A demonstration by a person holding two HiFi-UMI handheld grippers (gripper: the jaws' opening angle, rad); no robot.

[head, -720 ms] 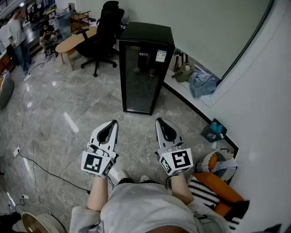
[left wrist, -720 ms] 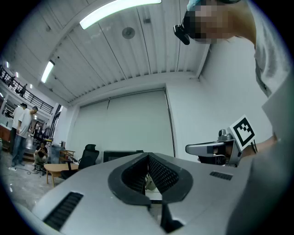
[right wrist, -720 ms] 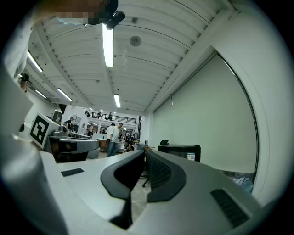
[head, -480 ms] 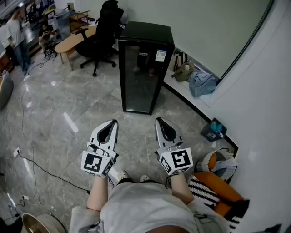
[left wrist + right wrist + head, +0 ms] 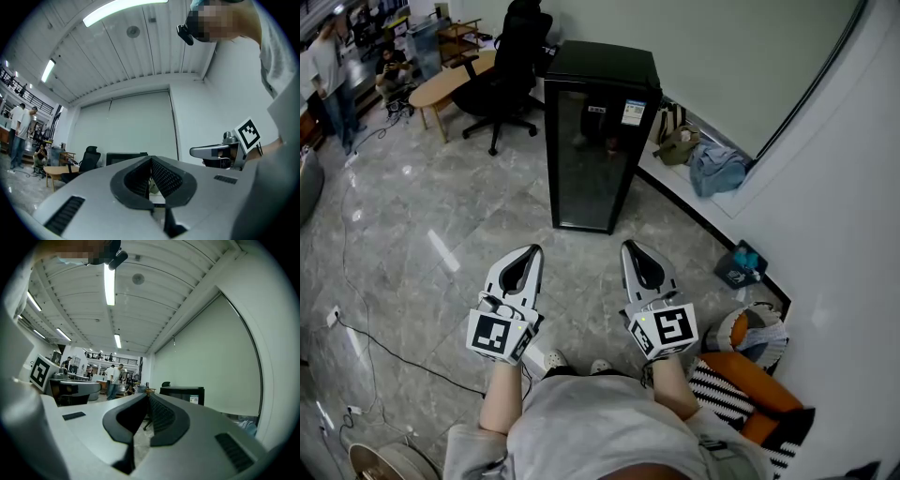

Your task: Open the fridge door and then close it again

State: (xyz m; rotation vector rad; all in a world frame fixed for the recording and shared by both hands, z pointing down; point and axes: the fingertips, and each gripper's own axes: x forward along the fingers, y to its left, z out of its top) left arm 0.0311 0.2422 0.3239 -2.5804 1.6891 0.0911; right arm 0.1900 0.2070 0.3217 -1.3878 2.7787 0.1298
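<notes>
A black fridge (image 5: 595,141) with a dark glass door stands on the grey floor ahead of me, its door closed. It has a small sticker near the top right of the door. My left gripper (image 5: 532,251) and right gripper (image 5: 633,247) are held side by side, level, well short of the fridge and touching nothing. Both are shut with nothing between the jaws. In the left gripper view the left gripper (image 5: 151,159) has its tips together, and the fridge top (image 5: 124,157) shows beyond. The right gripper (image 5: 147,396) in its own view also has its tips together, with the fridge (image 5: 183,392) to their right.
A black office chair (image 5: 511,66) and a wooden table (image 5: 450,84) stand behind the fridge on the left. Bags (image 5: 717,169) lie along the wall ledge on the right. A cable (image 5: 375,342) runs over the floor at the left. People (image 5: 328,66) stand far left.
</notes>
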